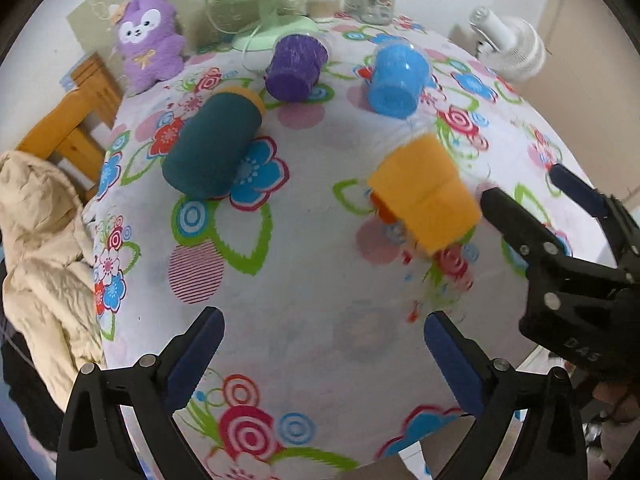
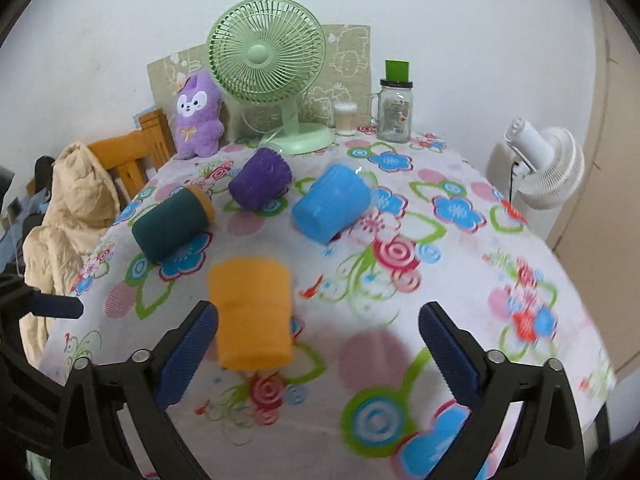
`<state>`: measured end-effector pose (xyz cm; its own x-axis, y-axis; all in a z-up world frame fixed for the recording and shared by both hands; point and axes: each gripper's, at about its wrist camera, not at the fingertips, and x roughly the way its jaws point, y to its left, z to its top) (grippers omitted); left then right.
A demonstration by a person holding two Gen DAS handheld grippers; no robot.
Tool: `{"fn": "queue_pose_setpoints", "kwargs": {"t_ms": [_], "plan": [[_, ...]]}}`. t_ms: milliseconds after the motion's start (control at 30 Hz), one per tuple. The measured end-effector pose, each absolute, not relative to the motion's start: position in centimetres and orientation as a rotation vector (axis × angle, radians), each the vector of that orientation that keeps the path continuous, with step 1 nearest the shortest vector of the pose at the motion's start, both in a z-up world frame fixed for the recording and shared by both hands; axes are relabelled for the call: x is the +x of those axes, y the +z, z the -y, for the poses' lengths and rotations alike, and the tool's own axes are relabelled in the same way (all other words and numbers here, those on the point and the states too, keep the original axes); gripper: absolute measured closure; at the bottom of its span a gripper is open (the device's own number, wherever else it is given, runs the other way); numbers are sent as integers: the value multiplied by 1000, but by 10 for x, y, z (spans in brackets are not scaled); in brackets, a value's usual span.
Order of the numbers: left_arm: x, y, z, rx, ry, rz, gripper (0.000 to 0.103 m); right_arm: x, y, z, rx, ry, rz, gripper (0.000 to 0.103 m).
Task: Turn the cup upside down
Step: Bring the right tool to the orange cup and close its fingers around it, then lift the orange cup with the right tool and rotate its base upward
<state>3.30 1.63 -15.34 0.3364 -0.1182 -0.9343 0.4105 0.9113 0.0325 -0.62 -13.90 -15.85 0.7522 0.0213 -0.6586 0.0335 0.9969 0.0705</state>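
An orange cup [image 1: 426, 192] lies on its side on the flowered tablecloth [image 1: 304, 264]; in the right wrist view it [image 2: 252, 312] sits just ahead of my left-hand finger, blurred. My right gripper [image 2: 318, 340] is open and empty, also seen from the side in the left wrist view [image 1: 520, 196], right beside the cup. My left gripper [image 1: 324, 344] is open and empty, above bare cloth short of the cup. A dark green cup [image 1: 212, 144], a purple cup [image 1: 296, 66] and a blue cup [image 1: 396, 80] lie on their sides farther back.
At the back stand a green desk fan [image 2: 266, 68], a purple plush toy [image 2: 198, 116], a glass jar [image 2: 394, 110] and a cotton swab tub [image 2: 345, 118]. A wooden chair with a beige jacket [image 2: 68, 216] is at the left; a white fan [image 2: 540, 168] is right.
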Motion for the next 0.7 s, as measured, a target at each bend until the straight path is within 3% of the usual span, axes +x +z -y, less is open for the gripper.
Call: {"fn": "queue_pose_setpoints", "kwargs": {"t_ms": [700], "plan": [[43,-188,-33,272,-458,-1150,2,-8,-217,96,8,24,-669,28]]}}
